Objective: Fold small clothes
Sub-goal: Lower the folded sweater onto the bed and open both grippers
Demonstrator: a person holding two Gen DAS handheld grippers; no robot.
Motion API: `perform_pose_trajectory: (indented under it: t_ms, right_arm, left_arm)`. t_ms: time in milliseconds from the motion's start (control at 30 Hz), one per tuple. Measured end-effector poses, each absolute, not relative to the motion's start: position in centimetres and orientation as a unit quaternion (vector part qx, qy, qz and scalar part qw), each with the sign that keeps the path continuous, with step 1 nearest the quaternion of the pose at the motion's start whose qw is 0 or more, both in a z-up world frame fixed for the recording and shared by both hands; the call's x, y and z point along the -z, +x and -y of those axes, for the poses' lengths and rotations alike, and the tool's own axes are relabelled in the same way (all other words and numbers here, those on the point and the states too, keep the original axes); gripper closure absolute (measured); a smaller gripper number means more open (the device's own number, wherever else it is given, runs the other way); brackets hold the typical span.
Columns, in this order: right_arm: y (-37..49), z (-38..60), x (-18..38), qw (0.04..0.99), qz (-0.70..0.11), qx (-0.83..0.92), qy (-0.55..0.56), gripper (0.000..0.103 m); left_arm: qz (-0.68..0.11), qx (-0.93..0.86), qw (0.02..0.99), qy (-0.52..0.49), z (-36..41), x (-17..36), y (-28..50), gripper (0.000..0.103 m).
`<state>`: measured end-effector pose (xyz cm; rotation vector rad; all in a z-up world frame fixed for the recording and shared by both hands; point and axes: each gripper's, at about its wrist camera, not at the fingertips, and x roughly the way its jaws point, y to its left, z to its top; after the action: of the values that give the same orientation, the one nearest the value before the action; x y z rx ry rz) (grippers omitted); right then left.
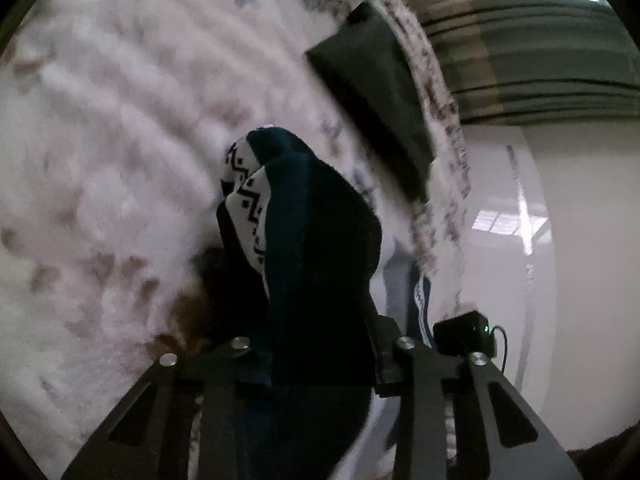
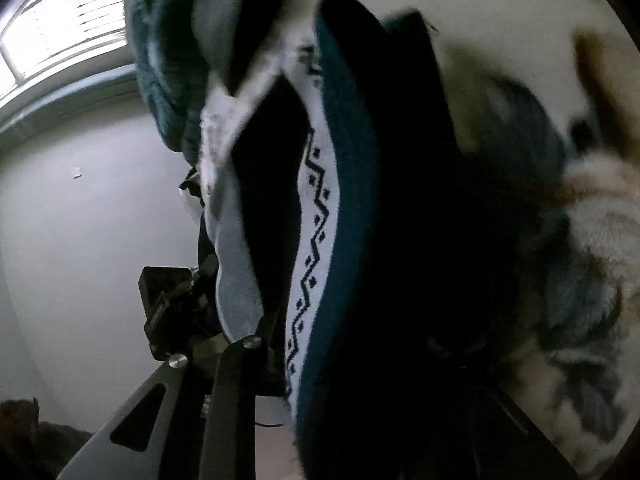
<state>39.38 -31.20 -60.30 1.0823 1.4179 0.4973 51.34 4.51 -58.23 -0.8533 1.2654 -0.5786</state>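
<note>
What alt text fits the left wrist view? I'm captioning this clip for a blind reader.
A dark teal sock with a white zigzag band is pinched in the left gripper, standing up over a fluffy white blanket. A folded dark cloth lies on the blanket behind.

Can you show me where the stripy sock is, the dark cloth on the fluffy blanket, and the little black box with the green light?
sock (image 1: 320, 240): left wrist view, teal band.
dark cloth (image 1: 372, 92): left wrist view, its middle.
black box (image 1: 464, 338): left wrist view, front face.
</note>
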Motion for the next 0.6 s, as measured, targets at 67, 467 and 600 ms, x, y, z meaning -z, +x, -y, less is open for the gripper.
perform_pose_trajectory:
  t_ms: [67, 467, 600]
  right_arm:
    - [40.2, 31.1, 57.5, 0.617, -0.598, -0.221, 0.461, 0.081]
    - [57.5, 36.1, 47.1, 0.715, -0.517, -0.209, 0.422, 0.082]
    - [65.1, 38.5, 49.6, 0.722, -0.521, -0.186, 0.416, 0.081]
  left_arm:
    - [-0.554, 0.267, 0.694, -0.375, -4.5, 56.3, 52.2, 0.075]
    - [-0.502, 0.317, 0.714, -0.370, -0.2, 49.1, 71.0, 0.075]
    - [-0.519, 0.319, 0.716, -0.341, 1.7, 50.9, 77.9, 0.074]
